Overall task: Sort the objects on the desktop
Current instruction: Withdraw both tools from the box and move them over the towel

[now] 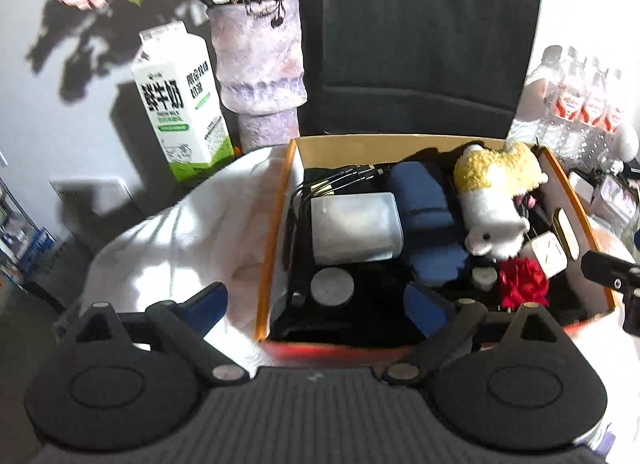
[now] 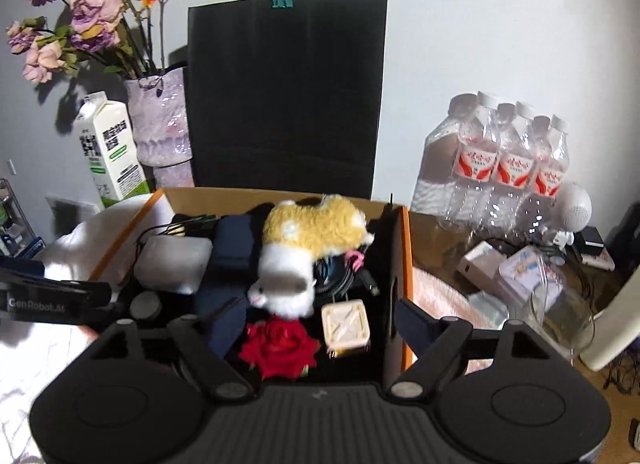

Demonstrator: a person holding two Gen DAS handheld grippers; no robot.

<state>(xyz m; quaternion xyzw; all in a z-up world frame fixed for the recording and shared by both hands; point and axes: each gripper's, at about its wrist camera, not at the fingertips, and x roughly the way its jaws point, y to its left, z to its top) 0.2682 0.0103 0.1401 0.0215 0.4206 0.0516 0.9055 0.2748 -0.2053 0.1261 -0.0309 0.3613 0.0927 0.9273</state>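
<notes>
An orange-edged cardboard box (image 1: pixel 276 224) (image 2: pixel 404 264) holds a yellow and white plush toy (image 1: pixel 496 200) (image 2: pixel 308 240), a red rose (image 1: pixel 522 288) (image 2: pixel 280 348), a white cube (image 1: pixel 548 254) (image 2: pixel 346 326), a translucent white case (image 1: pixel 356 224) (image 2: pixel 174 260), a blue pouch (image 1: pixel 424 192) (image 2: pixel 232 248), a grey disc (image 1: pixel 332 286) and black cables. My left gripper (image 1: pixel 318 304) hangs open over the box's near left part, gripping nothing. My right gripper (image 2: pixel 320 326) stands open above the rose and cube, its pads touching neither.
Behind the box stand a black paper bag (image 1: pixel 424 36) (image 2: pixel 286 96), a purple vase (image 1: pixel 260 64) with dried flowers and a milk carton (image 1: pixel 180 104) (image 2: pixel 112 152). A white cloth (image 1: pixel 180 232) lies left of it. Water bottles (image 2: pixel 508 156), small boxes and a glass (image 2: pixel 560 316) crowd the right.
</notes>
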